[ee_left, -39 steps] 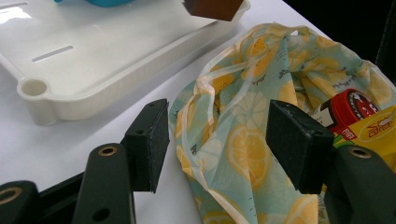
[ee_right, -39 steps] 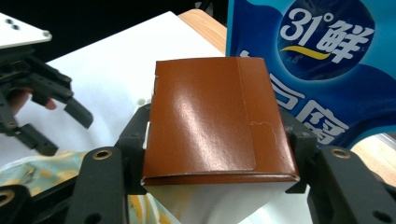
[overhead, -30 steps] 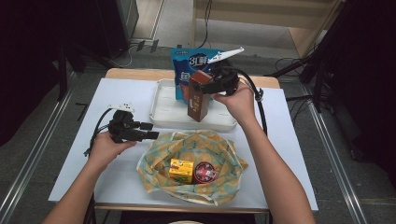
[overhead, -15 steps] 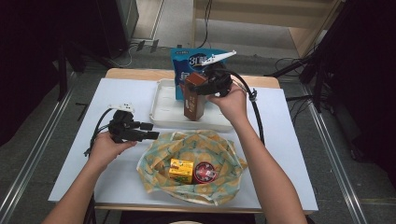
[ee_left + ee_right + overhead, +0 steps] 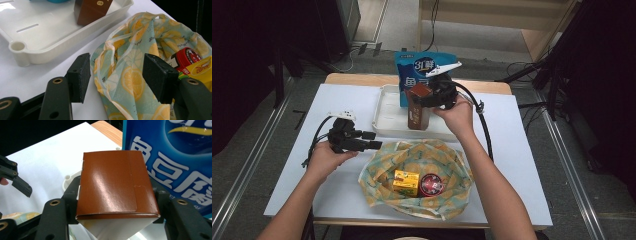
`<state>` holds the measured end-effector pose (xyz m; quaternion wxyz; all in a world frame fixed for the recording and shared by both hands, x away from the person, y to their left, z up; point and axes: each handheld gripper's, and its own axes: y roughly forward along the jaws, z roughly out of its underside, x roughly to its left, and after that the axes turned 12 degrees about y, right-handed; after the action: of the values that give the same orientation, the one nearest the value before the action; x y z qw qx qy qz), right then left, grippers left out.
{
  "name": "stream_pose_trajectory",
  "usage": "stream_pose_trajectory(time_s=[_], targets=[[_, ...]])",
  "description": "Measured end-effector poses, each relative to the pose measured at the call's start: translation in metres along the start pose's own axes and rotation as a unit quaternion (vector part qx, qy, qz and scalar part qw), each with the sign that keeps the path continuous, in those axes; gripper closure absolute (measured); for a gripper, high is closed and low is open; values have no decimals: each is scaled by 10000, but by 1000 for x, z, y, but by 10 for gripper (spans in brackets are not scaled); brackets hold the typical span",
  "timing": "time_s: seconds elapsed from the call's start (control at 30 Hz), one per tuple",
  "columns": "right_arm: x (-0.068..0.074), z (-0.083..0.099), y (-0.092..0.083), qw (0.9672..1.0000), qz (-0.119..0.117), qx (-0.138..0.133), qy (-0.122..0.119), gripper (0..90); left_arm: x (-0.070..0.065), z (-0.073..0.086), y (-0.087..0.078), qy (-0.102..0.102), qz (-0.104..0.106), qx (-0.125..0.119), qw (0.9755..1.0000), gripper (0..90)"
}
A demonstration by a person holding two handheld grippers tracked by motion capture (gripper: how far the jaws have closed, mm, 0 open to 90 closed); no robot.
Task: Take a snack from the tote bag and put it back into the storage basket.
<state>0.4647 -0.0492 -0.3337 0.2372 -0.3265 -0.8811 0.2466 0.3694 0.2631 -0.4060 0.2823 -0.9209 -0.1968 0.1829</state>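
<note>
Our right tool (image 5: 424, 100) grips the brown carton (image 5: 417, 107) by its flat sides; it seems light, stiff, crushable. Left tool (image 5: 116, 75) gapes empty.

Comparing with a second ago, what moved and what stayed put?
The right gripper, shut on the brown carton, has carried it down into the white tray, beside the blue pouch. No grip changed. The left gripper stayed open by the lemon-print bag; the yellow box and red tin stayed inside.

Black gripper (image 5: 377, 145), brass screws, trailing cable
</note>
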Motion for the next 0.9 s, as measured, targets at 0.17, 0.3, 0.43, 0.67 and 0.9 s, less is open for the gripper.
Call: stream_pose_trajectory(time_s=[0.17, 0.3, 0.43, 0.67, 0.9], targets=[[-3, 5, -2, 10000, -46, -38, 56, 436, 0, 0, 0, -9, -4, 16, 10000, 399], [-4, 6, -3, 10000, -39, -16, 39, 437, 0, 0, 0, -8, -1, 12, 10000, 399], [-7, 10, -8, 10000, -42, -3, 75, 438, 1, 0, 0, -10, -2, 1, 10000, 399], [-11, 17, -17, 10000, -21, 52, 68, 440, 0, 0, 0, -19, -2, 21, 10000, 399], [-14, 25, -25, 9999, -4, 101, 75, 440, 1, 0, 0, -27, 7, 14, 10000, 399]])
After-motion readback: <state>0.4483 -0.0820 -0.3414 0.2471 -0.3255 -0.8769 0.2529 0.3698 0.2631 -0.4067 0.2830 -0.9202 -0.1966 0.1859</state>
